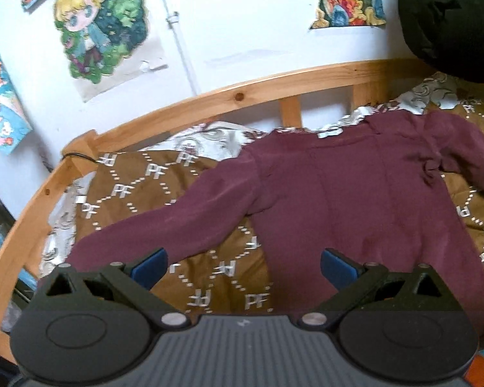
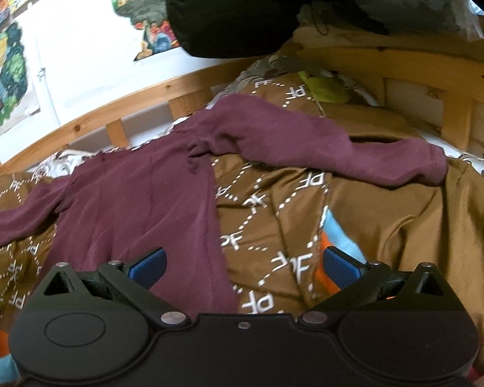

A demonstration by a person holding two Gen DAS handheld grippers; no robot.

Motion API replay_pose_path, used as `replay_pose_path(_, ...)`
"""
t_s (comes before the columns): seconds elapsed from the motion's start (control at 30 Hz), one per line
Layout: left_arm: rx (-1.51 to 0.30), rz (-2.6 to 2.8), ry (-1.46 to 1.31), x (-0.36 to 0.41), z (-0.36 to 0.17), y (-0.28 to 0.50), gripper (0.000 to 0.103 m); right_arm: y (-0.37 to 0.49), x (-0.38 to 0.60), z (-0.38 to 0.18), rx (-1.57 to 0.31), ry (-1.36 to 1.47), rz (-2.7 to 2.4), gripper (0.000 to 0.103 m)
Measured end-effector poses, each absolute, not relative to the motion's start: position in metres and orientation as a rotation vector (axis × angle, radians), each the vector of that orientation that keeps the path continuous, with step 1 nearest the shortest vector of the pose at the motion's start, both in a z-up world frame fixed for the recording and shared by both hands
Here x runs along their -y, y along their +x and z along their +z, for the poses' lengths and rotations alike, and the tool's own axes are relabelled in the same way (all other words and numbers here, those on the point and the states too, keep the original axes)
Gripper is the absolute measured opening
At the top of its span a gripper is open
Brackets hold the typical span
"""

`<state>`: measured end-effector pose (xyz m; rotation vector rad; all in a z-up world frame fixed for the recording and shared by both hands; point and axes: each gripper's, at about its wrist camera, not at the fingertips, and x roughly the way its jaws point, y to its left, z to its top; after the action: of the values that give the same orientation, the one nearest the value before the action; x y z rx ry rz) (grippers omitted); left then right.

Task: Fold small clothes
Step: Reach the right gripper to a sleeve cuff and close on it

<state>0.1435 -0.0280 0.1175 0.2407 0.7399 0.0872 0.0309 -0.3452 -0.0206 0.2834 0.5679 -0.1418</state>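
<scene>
We are hovering our left tool (image 1: 243,266) and right tool (image 2: 243,266), both spread wide and empty, over a maroon shirt (image 1: 345,193) lying flat on the bed (image 1: 177,109), sleeves outstretched; folding looks unstarted, and next we need a sleeve grasped.

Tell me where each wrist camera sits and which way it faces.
Left wrist: on the left gripper, fingers spread, facing the maroon top, its left sleeve and the wooden bed rail.
Right wrist: on the right gripper, fingers spread, facing the top's right sleeve across the brown blanket.
Shared: top, blanket, rail, wall posters.
</scene>
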Motion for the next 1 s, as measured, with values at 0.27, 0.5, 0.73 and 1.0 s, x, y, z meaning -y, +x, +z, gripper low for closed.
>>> replay_pose_path(0.27, -0.639, 0.019, 0.142, 0.065, 0.08, 0.148, 0.103, 0.056, 0.368, -0.025, -0.567, 0.269, -0.186, 0.103)
replay_pose_path(0.5, -0.674, -0.073, 0.125, 0.096, 0.039, 0.151, 0.103, 0.066, 0.407, -0.034, -0.507, 0.444, -0.318, 0.103)
replay_pose_path(0.73, -0.706, -0.149, 0.063, 0.099, 0.019, 0.14, 0.103, 0.08, 0.443, -0.034, -0.433, 0.703, -0.478, 0.1)
replay_pose_path(1.0, -0.747, -0.116, 0.028, 0.079, 0.012, 0.133, 0.103, 0.09, 0.46, -0.039, -0.33, 0.798, -0.772, 0.073)
